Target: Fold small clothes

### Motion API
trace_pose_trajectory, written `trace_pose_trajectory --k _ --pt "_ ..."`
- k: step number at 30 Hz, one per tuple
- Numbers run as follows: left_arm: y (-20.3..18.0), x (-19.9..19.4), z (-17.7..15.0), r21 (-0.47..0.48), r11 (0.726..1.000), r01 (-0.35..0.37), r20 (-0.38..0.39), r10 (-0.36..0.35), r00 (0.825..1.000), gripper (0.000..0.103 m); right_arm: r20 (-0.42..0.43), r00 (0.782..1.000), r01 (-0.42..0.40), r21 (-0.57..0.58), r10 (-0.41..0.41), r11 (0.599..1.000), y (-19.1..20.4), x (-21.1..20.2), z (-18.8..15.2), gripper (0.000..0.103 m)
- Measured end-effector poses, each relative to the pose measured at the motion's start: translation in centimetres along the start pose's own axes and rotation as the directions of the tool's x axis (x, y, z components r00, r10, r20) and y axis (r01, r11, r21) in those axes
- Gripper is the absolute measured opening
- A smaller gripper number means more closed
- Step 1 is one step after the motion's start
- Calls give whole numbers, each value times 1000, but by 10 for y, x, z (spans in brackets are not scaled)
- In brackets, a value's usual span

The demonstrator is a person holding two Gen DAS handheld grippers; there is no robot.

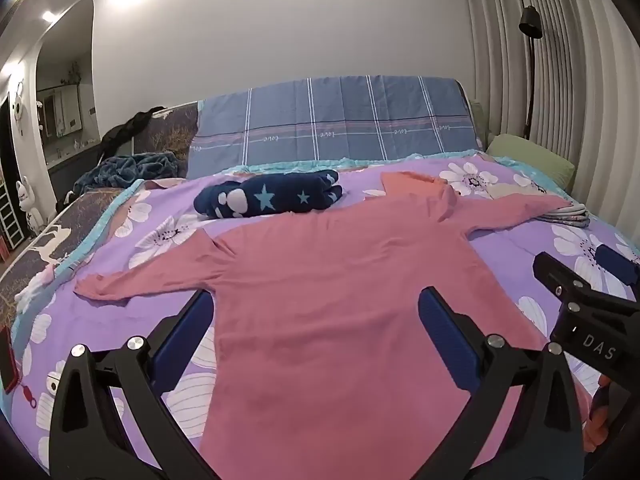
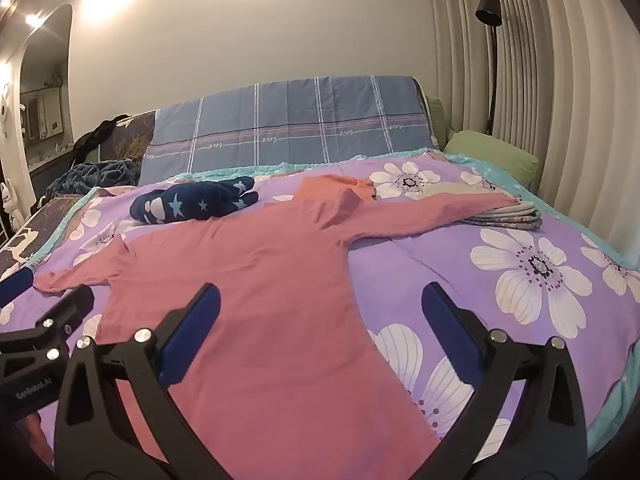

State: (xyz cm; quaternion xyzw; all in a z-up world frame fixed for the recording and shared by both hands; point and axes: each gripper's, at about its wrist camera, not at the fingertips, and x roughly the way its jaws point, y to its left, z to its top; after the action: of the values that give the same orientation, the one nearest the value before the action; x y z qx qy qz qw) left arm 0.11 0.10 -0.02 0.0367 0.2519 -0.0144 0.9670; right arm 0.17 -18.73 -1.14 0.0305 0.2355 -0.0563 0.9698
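A pink long-sleeved top [image 1: 320, 280] lies flat on the purple flowered bedspread [image 1: 168, 232], sleeves spread to both sides, collar toward the headboard. It also shows in the right wrist view [image 2: 248, 280]. My left gripper [image 1: 316, 304] is open and empty, hovering over the lower body of the top near its left edge. My right gripper [image 2: 320, 300] is open and empty over the top's right edge. The right gripper shows at the right of the left wrist view [image 1: 580, 280]; the left gripper shows at the left of the right wrist view [image 2: 44, 300].
A folded navy star-print garment [image 1: 272, 198] lies beyond the top's left shoulder. A folded grey stack [image 2: 504, 216] lies under the right sleeve end. A green pillow [image 2: 492, 156], blue plaid headboard cover [image 1: 332, 120], curtains and a floor lamp [image 2: 490, 16] stand behind. A red phone [image 1: 8, 360] lies at the bed's left edge.
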Motion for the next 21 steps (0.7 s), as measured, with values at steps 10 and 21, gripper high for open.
trace_pose_trajectory --k 10,21 --pt "-4 5 -11 6 1000 -12 1 12 1000 102 -12 1000 -2 -10 2 1000 4 4 5 101" --pt "5 16 -18 4 1000 -21 -18 21 1000 102 -14 1000 1 -36 -1 999 12 5 -4 101"
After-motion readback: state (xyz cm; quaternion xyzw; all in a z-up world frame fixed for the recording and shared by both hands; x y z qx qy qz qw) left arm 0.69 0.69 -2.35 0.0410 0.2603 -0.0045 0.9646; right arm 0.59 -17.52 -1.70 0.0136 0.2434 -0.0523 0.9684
